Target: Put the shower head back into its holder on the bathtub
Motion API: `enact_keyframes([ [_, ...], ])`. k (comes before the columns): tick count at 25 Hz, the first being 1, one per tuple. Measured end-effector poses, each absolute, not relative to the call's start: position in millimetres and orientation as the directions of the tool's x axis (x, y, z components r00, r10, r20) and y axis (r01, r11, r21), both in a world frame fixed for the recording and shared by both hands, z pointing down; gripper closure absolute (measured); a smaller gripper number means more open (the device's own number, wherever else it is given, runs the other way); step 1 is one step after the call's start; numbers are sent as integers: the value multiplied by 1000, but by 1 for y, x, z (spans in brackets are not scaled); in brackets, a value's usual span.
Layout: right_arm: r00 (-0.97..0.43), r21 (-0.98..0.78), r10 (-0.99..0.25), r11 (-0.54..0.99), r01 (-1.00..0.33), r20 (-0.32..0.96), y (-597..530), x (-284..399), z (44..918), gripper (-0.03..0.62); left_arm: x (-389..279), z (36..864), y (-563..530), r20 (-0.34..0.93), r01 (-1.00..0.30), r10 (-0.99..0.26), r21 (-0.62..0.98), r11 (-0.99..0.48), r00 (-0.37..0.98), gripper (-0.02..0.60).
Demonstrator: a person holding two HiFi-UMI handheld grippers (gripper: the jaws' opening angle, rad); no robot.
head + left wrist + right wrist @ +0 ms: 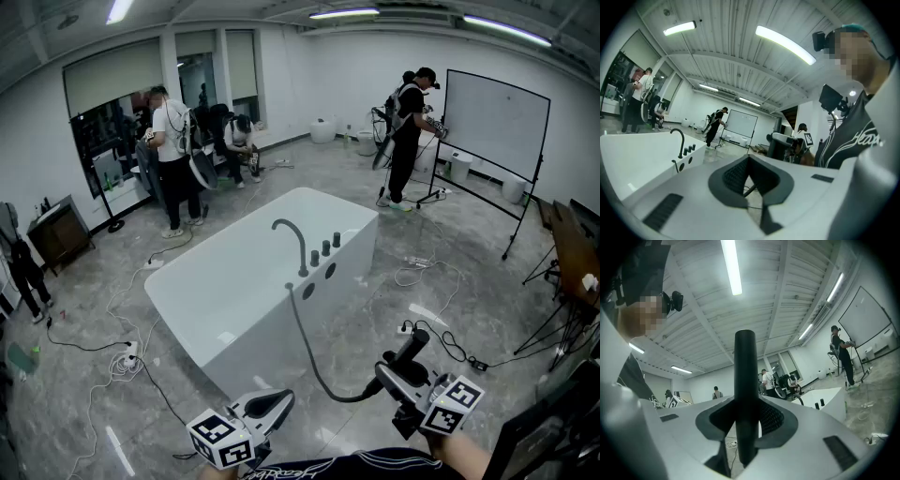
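The white bathtub stands in the middle of the room, with a curved dark faucet and three knobs on its near rim. A dark hose runs from the tub's side wall down and across to the black shower head. My right gripper is shut on the shower head, right of the tub's near corner. In the right gripper view the shower head's handle stands upright between the jaws of the right gripper. My left gripper is shut and empty; the left gripper points past the tub.
Cables and a power strip lie on the marble floor left of the tub, with more cables to its right. A whiteboard stands at the back right. Several people work at the back of the room.
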State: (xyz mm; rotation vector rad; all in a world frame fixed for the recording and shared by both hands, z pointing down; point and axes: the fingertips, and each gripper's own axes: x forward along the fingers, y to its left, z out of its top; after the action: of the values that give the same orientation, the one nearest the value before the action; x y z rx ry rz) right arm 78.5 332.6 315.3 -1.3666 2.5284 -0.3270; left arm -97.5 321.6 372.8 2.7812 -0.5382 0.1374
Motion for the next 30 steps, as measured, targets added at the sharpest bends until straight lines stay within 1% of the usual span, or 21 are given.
enact_keyframes([
  [4,-521,-320,-847,526,-788,-111,332,80,318,465,-90,376,328,106,-315,-297,317,-894,949,577],
  [9,-502,-329,-858,507,-797,-108,335,84,323,465,-82,391,333,120,-296,-271,314,-902,955,577],
  [14,-480,-348,-873,479,-806,-90,341,88,330,465,-80,395,335,98,-280,-263,327,-902,960,577],
  [18,-483,-390,-871,478,-787,-94,342,85,325,465,-82,390,335,103,-282,-263,314,-906,959,577],
  [21,-483,-425,-869,478,-769,-104,340,87,318,465,-81,389,338,97,-259,-240,317,-913,966,575],
  [23,-489,-435,-865,485,-758,-113,336,86,312,465,-79,392,337,117,-246,-220,306,-920,969,569],
  [28,-502,-462,-851,511,-724,-154,321,87,297,465,-61,434,337,264,-191,-119,263,-946,957,437],
  [30,-505,-470,-846,521,-713,-172,313,94,291,465,-49,457,329,304,-191,-107,262,-946,947,422],
])
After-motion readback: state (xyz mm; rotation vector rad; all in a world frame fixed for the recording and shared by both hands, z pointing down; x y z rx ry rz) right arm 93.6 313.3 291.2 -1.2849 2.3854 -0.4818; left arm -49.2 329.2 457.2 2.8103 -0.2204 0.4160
